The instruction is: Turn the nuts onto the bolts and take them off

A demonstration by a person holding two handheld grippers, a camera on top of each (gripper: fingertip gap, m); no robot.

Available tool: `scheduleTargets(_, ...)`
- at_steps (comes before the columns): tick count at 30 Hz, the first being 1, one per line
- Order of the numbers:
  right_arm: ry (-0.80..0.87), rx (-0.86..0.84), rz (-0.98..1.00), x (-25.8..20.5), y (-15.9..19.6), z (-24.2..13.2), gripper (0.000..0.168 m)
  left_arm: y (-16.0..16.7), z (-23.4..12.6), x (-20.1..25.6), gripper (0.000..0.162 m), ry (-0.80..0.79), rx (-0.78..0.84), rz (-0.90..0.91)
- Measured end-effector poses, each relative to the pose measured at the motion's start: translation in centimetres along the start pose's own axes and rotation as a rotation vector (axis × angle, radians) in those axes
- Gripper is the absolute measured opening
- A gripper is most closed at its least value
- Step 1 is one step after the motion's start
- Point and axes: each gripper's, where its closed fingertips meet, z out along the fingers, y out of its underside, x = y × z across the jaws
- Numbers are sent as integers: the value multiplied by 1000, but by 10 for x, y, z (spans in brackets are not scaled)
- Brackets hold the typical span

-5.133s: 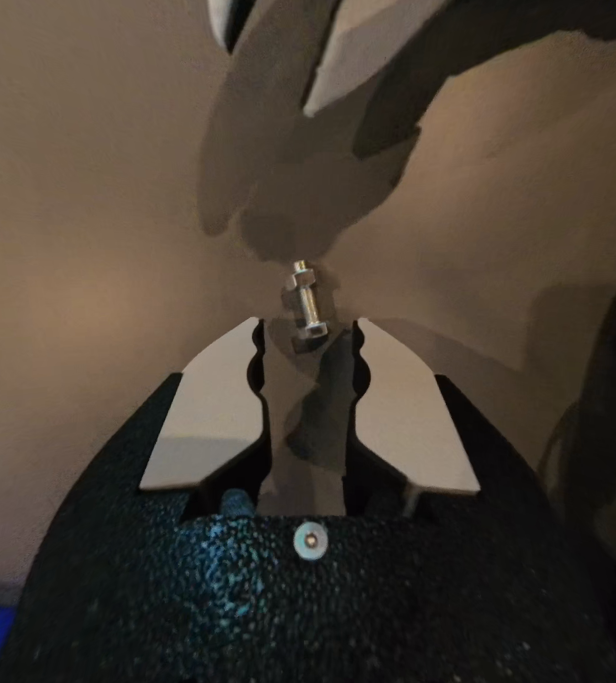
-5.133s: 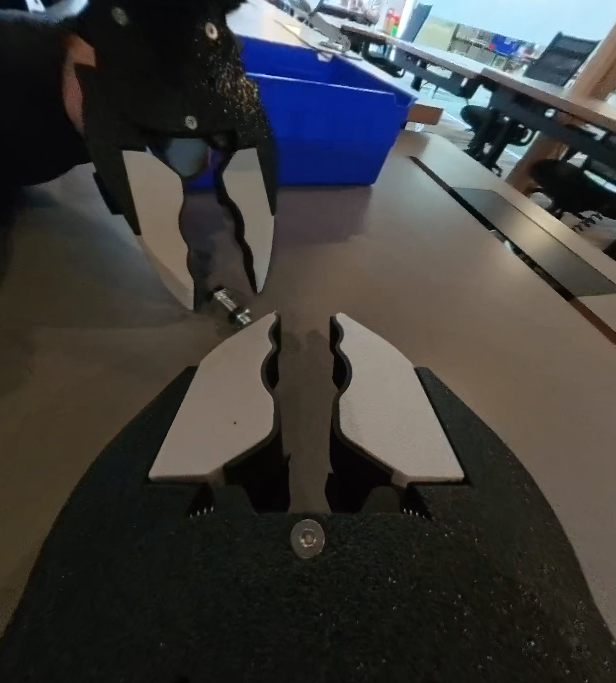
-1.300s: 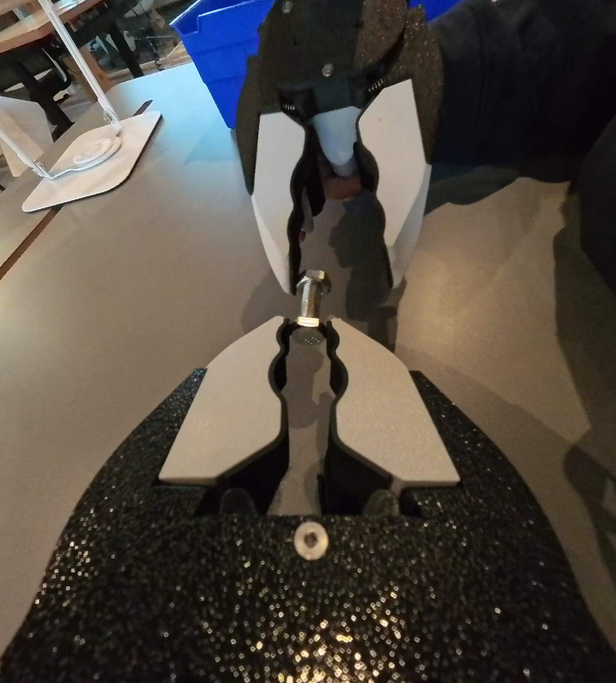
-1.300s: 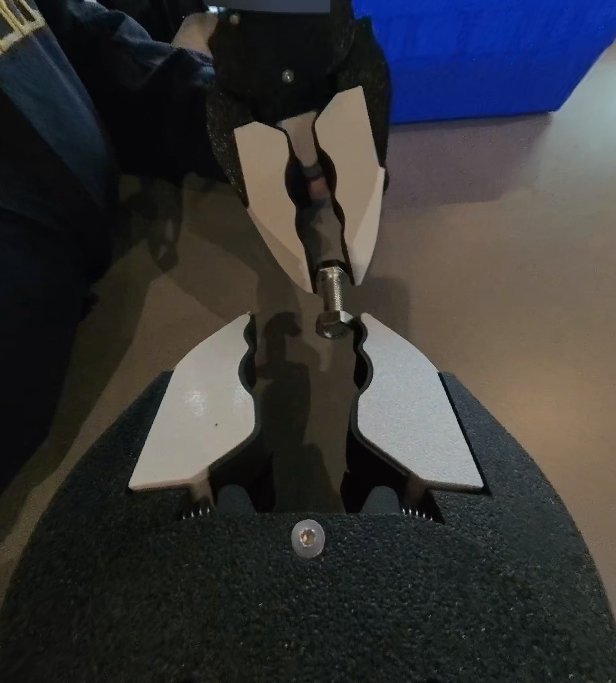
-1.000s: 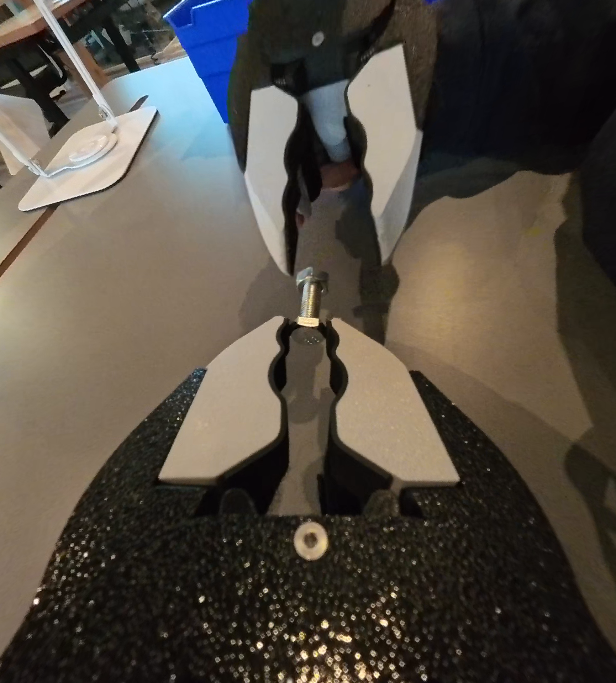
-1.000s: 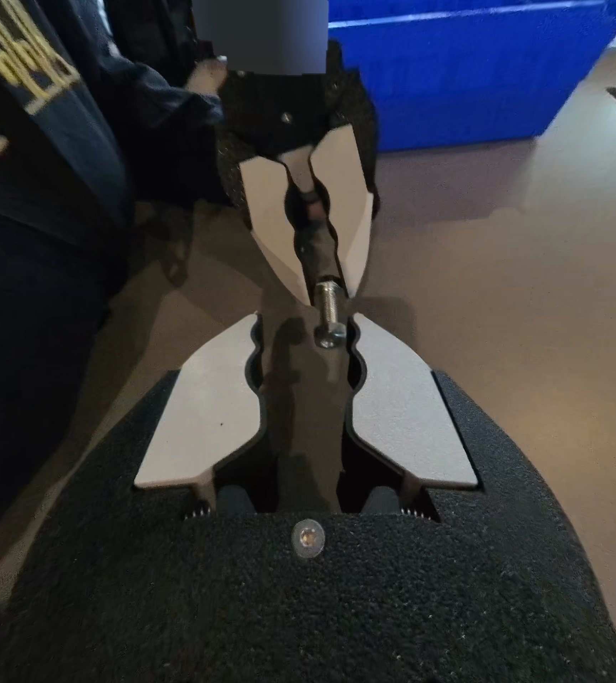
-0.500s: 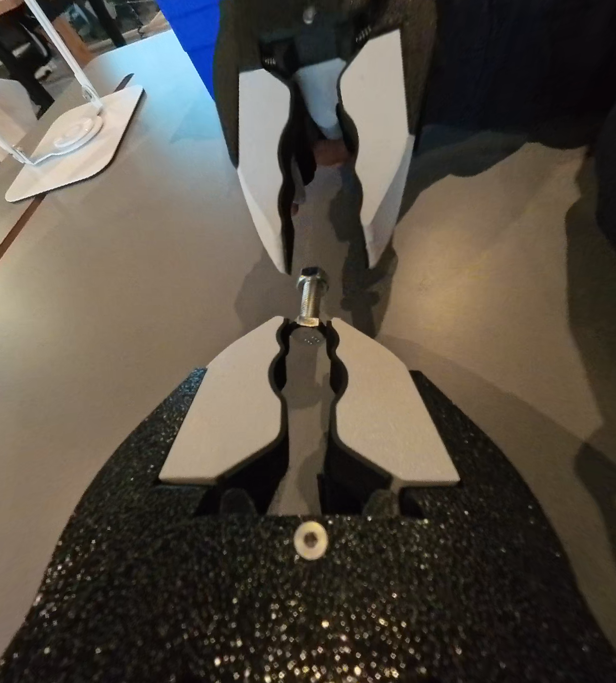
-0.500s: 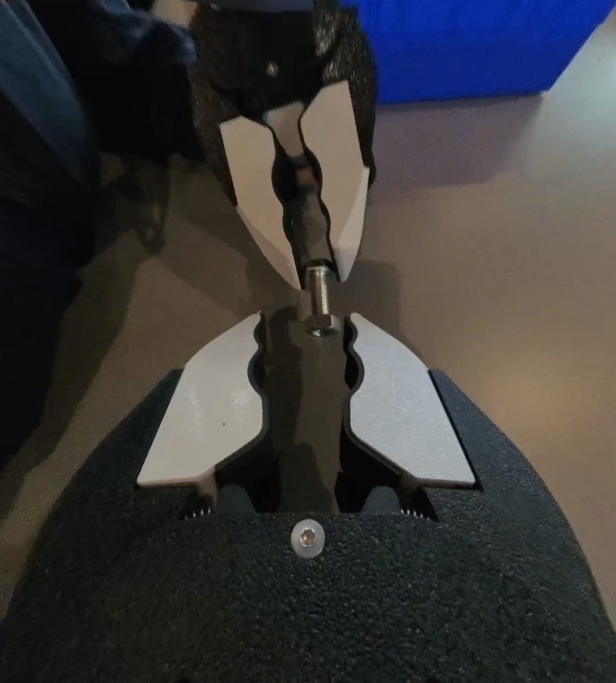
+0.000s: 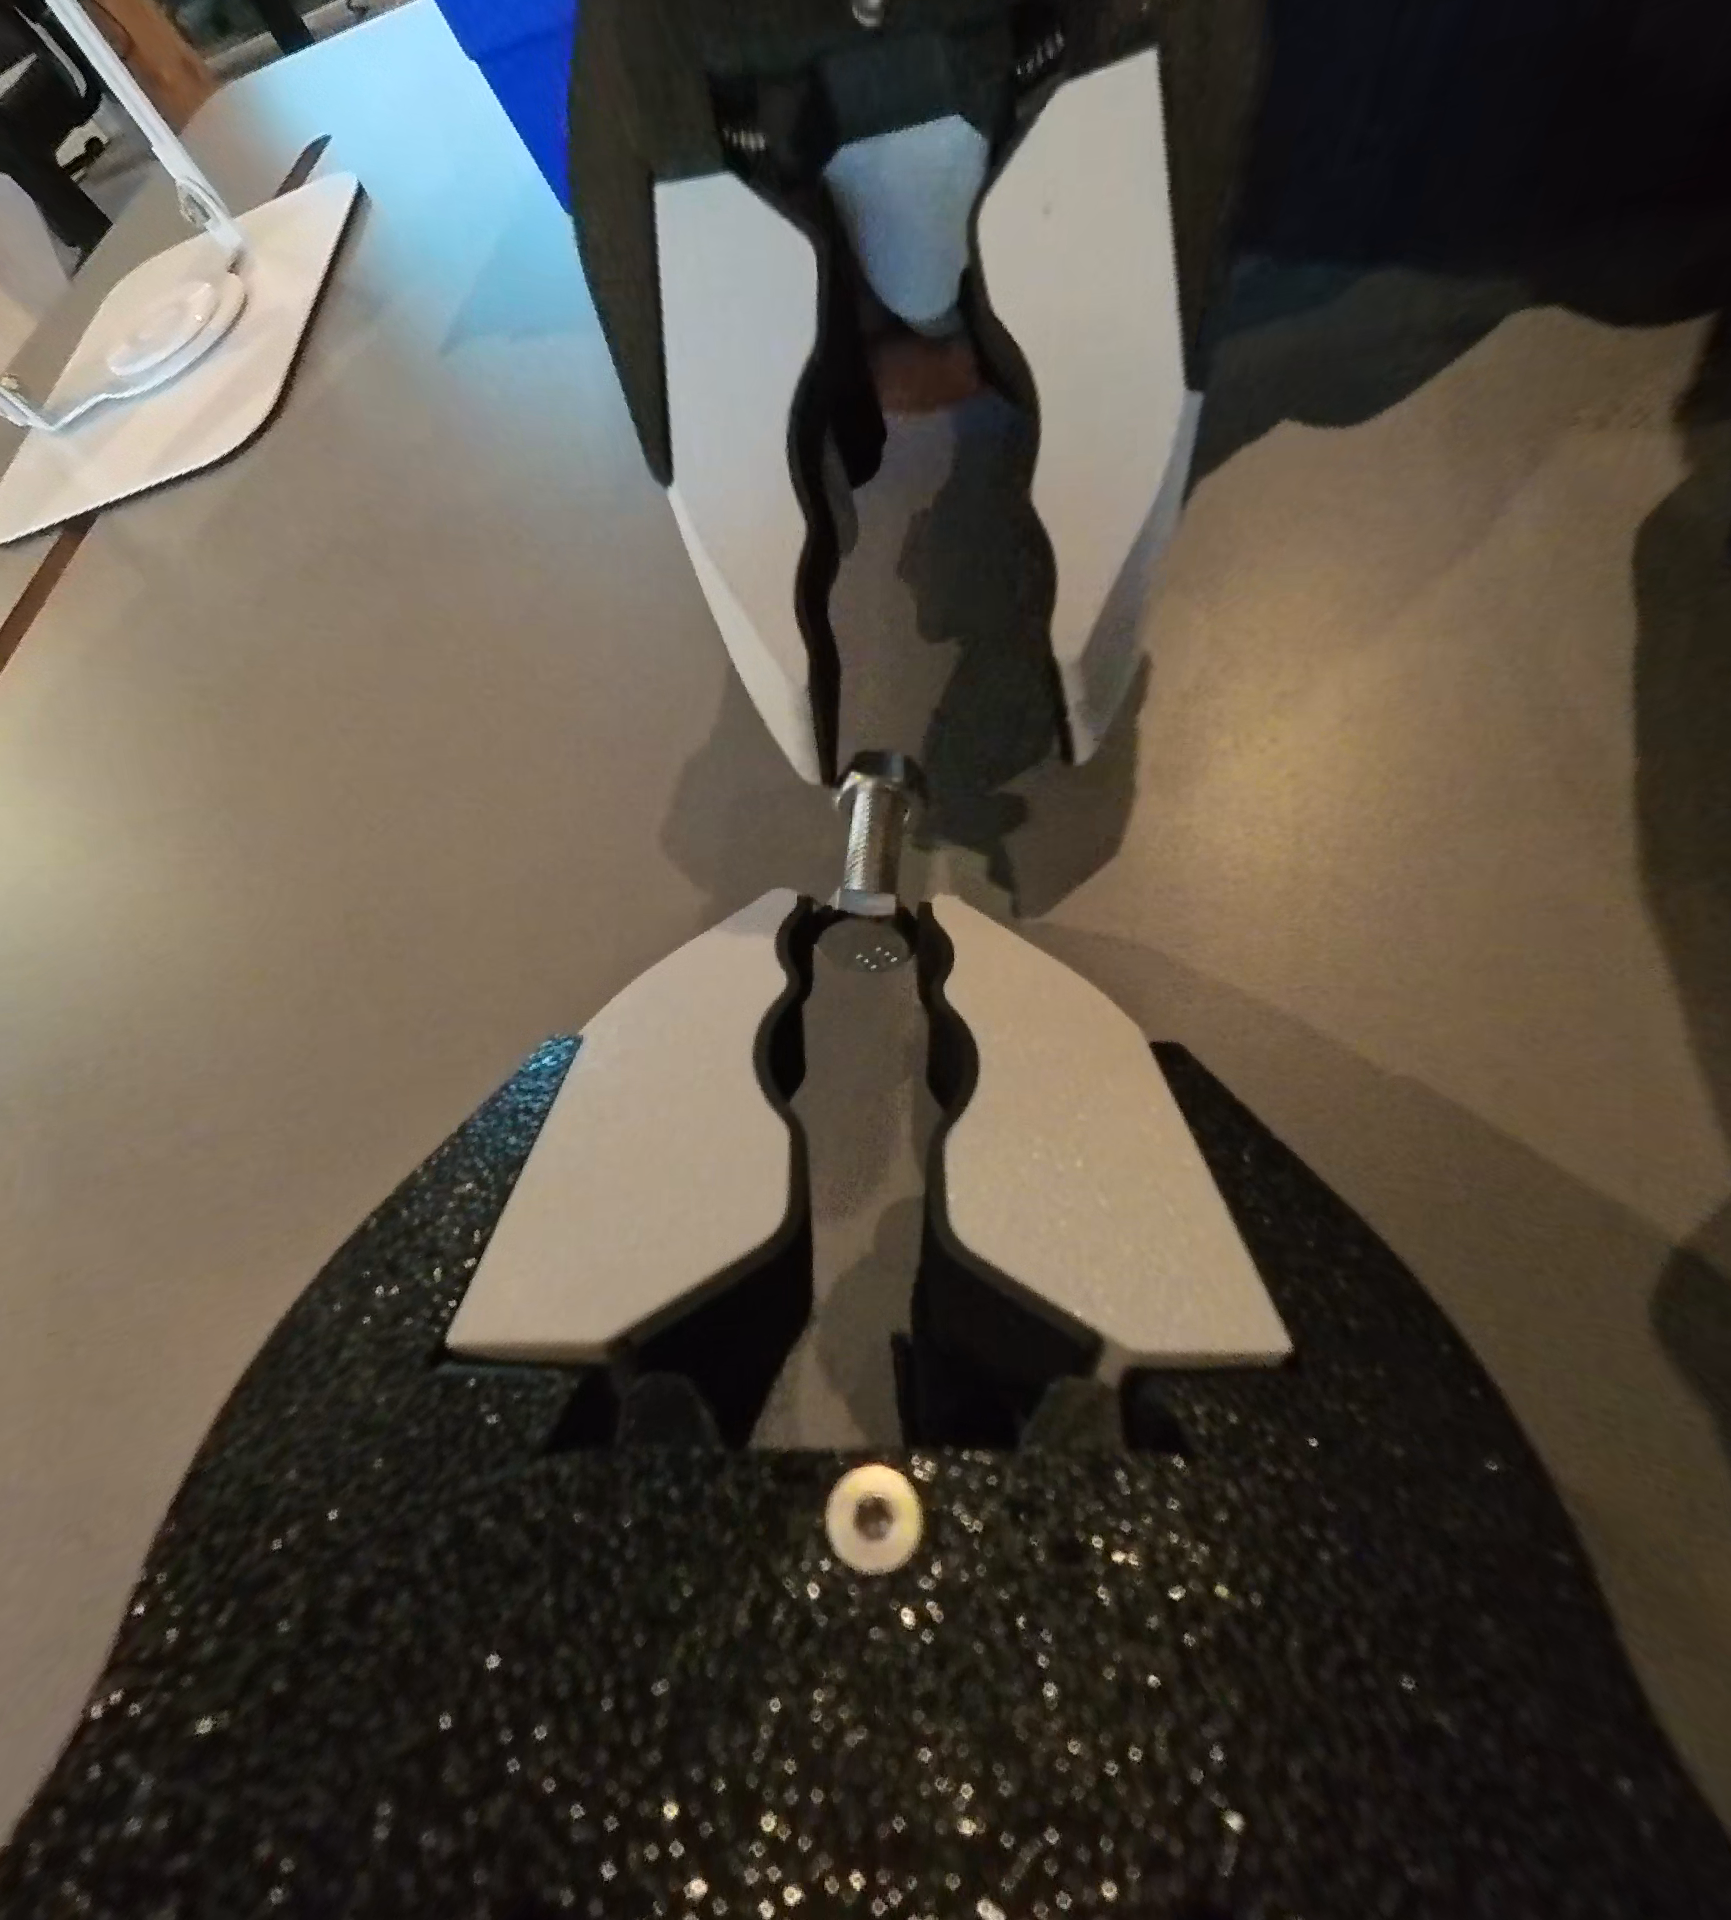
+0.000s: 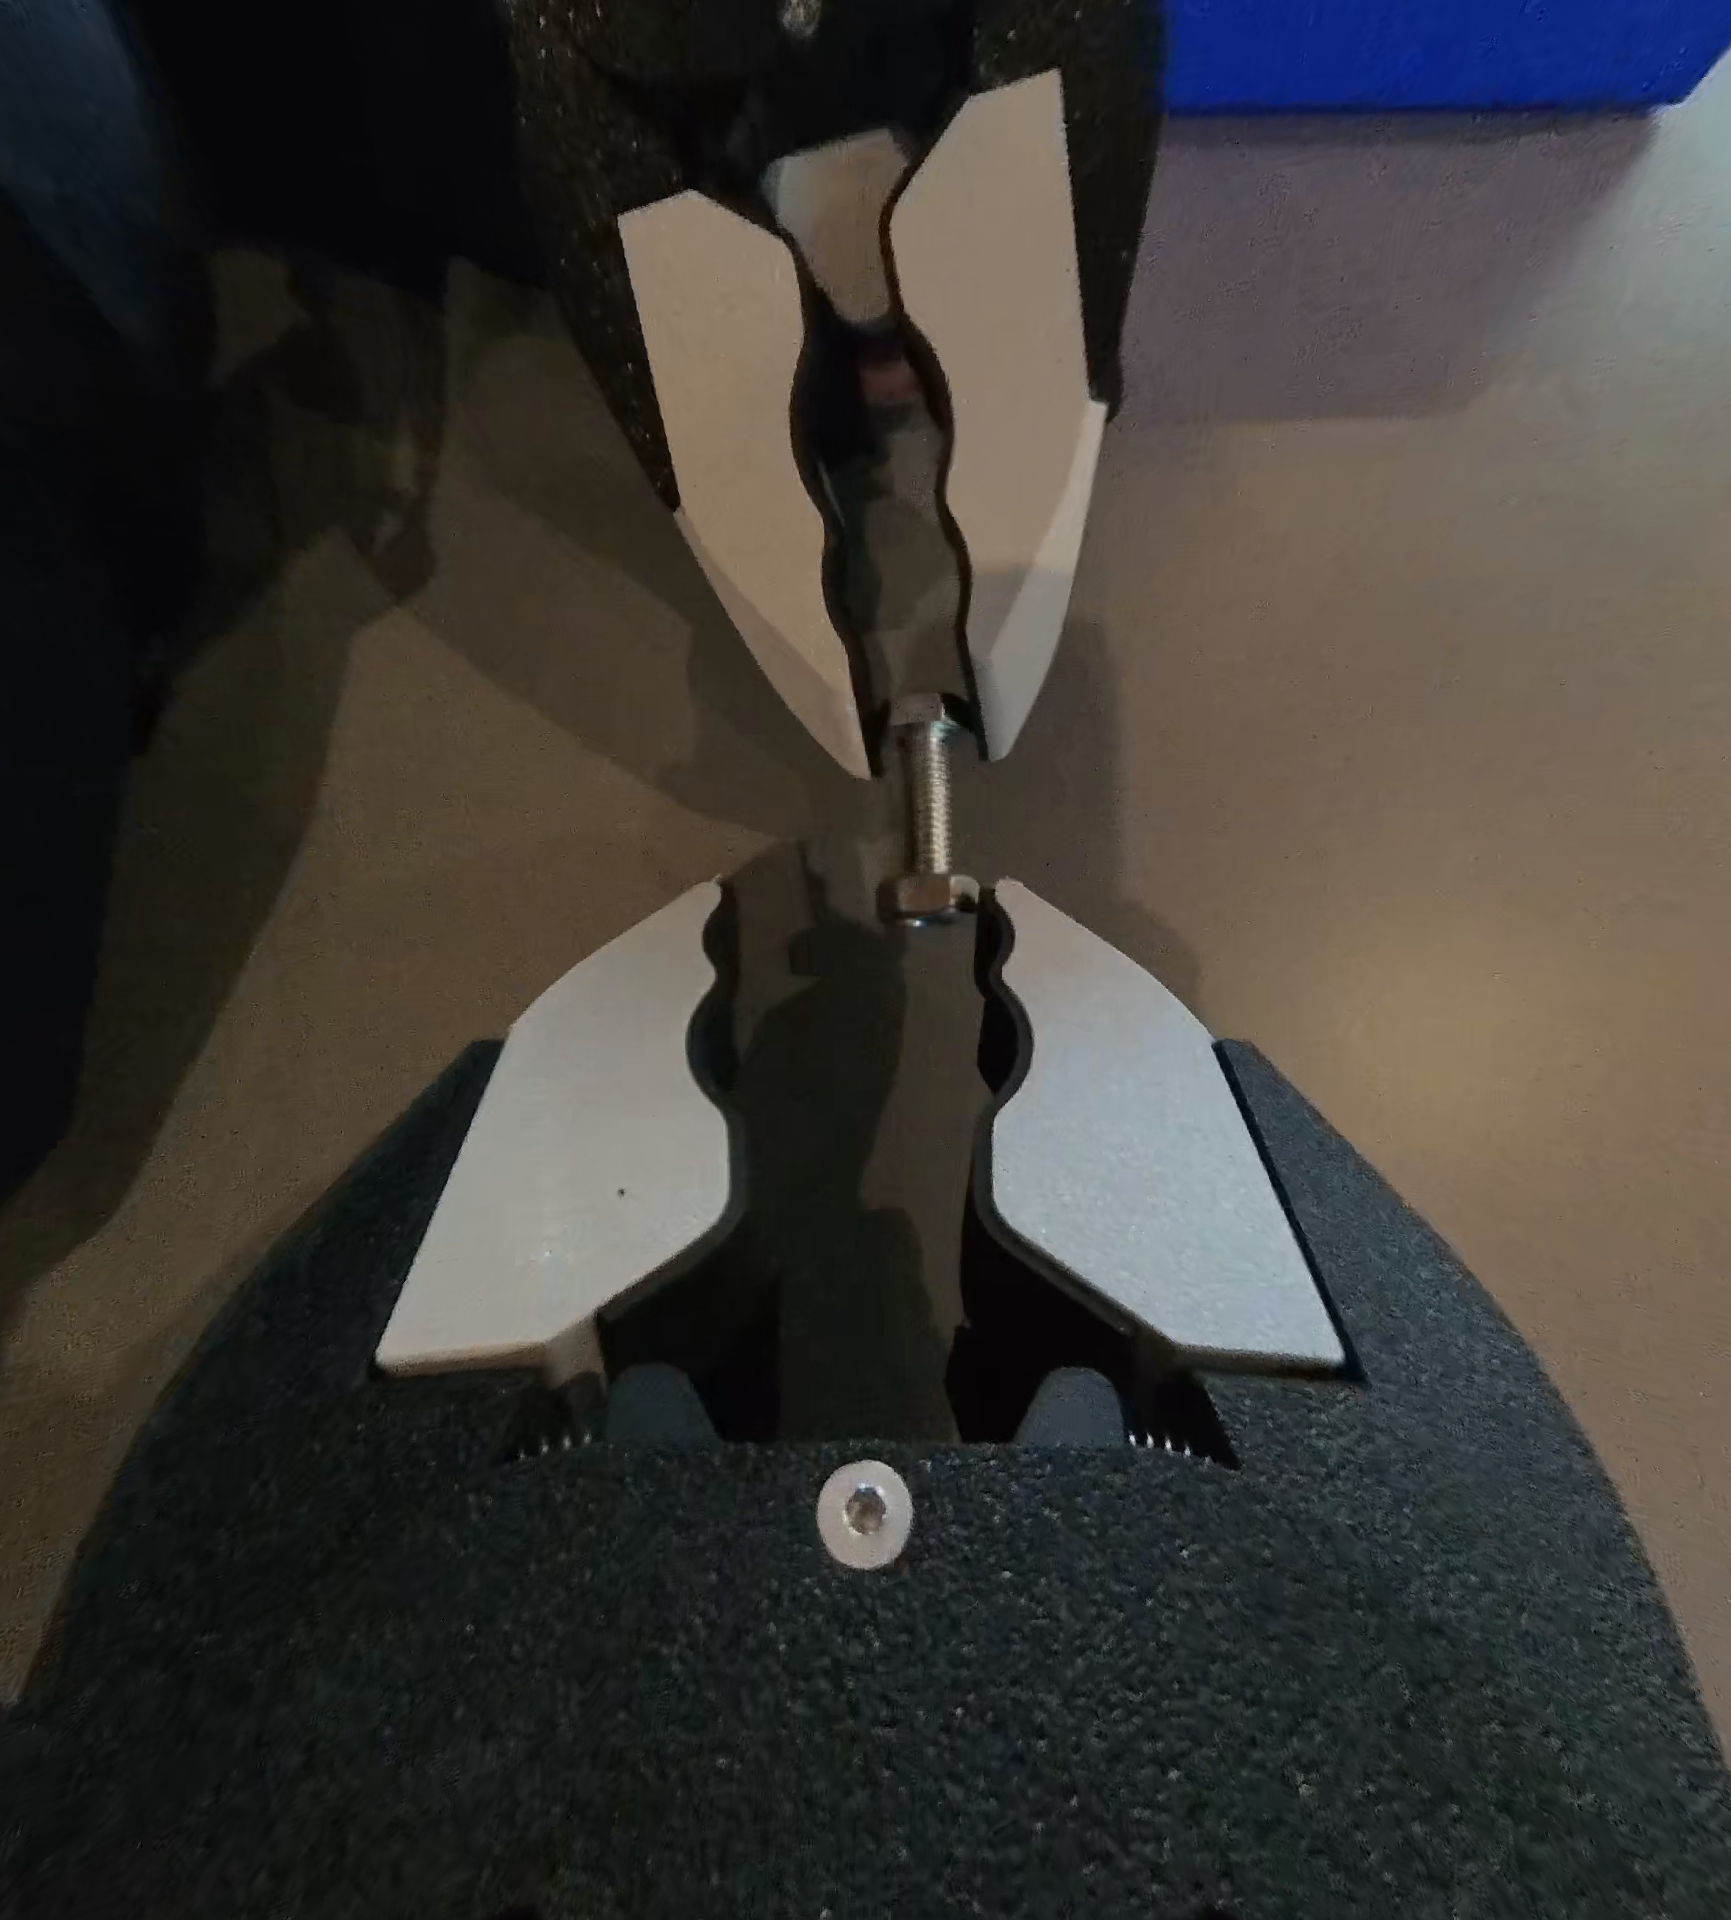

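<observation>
A silver bolt (image 9: 869, 847) is held by its head between the tips of my left gripper (image 9: 866, 920), which is shut on it above the grey table (image 9: 321, 831). A nut (image 9: 882, 777) sits on the far end of the thread. My right gripper (image 9: 954, 764) faces it, open, with the nut beside one fingertip. In the right wrist view the nut (image 10: 928, 899) lies between the tips of the right gripper (image 10: 859, 891), close to the right-hand one. The bolt (image 10: 926, 800) runs away to the left gripper (image 10: 928, 753).
A blue bin (image 9: 508, 94) stands at the back of the table and also shows in the right wrist view (image 10: 1463, 52). A white stand base (image 9: 175, 353) sits at the far left near the table edge. A person's dark clothing (image 10: 9, 520) is close by. Only a small space, under 4 cm, lies between the two pairs of fingers.
The two grippers have come closer together. The nut end of the bolt now sits between the right gripper's open tips. The left gripper has kept hold of the bolt head.
</observation>
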Motion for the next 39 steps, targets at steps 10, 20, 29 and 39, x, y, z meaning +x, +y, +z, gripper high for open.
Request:
scheduleTargets(10, -12, 29, -5, 0, -1, -6, 37, 2, 2, 1, 18, 2, -17, 11)
scheduleTargets(20, -37, 40, 10, -3, -3, -8, 34, 3, 3, 2, 18, 2, -29, 17)
scheduleTargets(29, -62, 64, 20, -5, -5, -10, 34, 2, 2, 3, 18, 8, -21, 25)
scheduleTargets(39, -12, 37, -21, -2, -3, -2, 45, 0, 0, -1, 18, 0, 0, -11)
